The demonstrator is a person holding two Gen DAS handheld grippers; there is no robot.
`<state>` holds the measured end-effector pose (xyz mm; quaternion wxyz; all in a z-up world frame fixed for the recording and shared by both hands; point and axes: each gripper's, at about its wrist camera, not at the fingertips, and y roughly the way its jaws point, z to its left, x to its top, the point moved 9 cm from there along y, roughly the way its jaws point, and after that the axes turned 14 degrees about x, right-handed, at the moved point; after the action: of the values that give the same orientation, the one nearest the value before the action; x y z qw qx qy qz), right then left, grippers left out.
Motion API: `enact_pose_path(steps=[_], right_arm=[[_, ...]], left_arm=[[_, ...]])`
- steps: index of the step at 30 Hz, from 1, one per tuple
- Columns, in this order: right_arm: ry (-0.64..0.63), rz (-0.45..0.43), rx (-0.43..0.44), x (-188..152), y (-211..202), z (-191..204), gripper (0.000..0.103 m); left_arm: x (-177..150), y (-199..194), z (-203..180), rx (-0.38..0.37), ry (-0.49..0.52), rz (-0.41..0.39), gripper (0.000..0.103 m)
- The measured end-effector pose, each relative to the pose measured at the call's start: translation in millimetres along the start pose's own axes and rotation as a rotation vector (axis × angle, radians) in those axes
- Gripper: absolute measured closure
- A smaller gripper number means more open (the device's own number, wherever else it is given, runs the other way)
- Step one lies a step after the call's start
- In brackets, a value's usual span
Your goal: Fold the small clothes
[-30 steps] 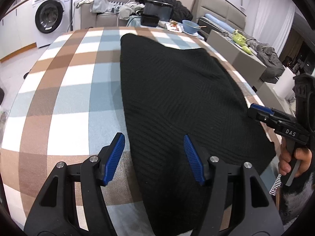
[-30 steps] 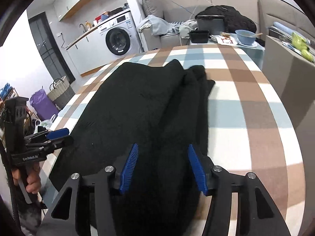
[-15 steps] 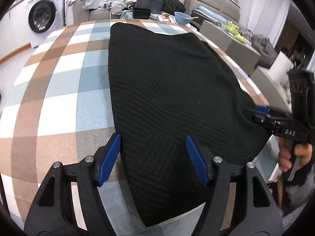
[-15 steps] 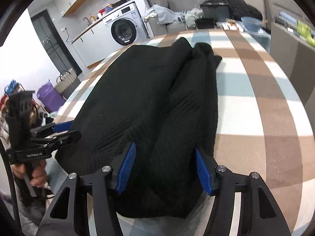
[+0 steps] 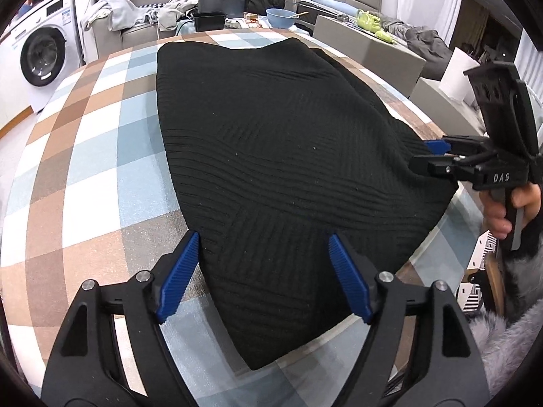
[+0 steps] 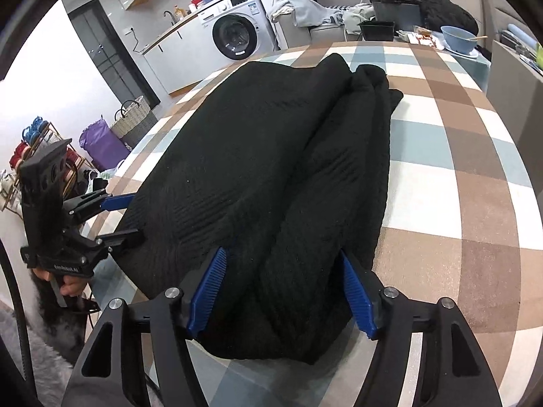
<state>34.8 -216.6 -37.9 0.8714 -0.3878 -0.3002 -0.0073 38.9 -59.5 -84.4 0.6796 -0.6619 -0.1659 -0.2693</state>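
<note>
Jaws on both grippers have just been opening, with the black knit garment (image 5: 288, 156) between each pair of blue pads. Left gripper (image 5: 263, 274) stands spread over the garment's near left corner; pads do not press the cloth, and the left pad sits at the fabric edge over the checked tablecloth (image 5: 85, 156). Compared with a second ago the gap is clearly wider, and more of the near hem shows below the fingers. Right gripper (image 6: 283, 293) is likewise spread, straddling the bunched, rolled folds at the near right end; whether its pads touch the folds I cannot tell. Its gap is also wider than a second ago, and the garment's near edge now shows in full in that view.

Garment lies flat on the table, long axis running away from both cameras, right side heaped into lengthwise ridges (image 6: 356, 142), left side smooth.

In the left view the right gripper appears at the garment's right edge, held by a hand (image 5: 509, 210) with a furry cuff below.

Beyond the table: black container (image 5: 222, 0), blue bowl (image 5: 281, 17), sofa with loose clothes (image 5: 115, 13), washing machine (image 6: 234, 34). Woven basket (image 6: 134, 120) and purple bag (image 6: 101, 146) sit on the floor at left. Nothing lies on the garment.
</note>
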Motion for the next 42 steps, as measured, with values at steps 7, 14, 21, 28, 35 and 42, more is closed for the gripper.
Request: enact_pose_path(steps=[7,14,21,28,35,42], right_arm=[[-0.052,0.002,-0.027,-10.3,-9.9,5.4,0.034],[-0.081,0.012,-0.015,-19.4,-15.9,11.0,0.034],[-0.073,-0.003,-0.039,-19.9,-5.3,8.3,0.043],[-0.046,-0.051,-0.054,-8.5,4.1,5.0,0.06],[-0.04,-0.048,-0.058,12.7,18.4,0.0,0.061],[-0.033,-0.036,-0.087,43.6,39.0,-8.3,0.06]], left_arm=[[-2.6,1.6,-0.2,0.027,0.016,0.004,0.029],[-6.5,-1.5,-0.4,0.026,0.037,0.017,0.029],[-5.6,1.1,3.2,0.012,-0.01,-0.004,0.056],[2.0,4.5,3.9,0.018,-0.032,-0.02,0.067],[22.8,17.7,14.6,0.106,-0.042,-0.018,0.067],[54.8,38.2,37.5,0.156,-0.083,-0.014,0.067]])
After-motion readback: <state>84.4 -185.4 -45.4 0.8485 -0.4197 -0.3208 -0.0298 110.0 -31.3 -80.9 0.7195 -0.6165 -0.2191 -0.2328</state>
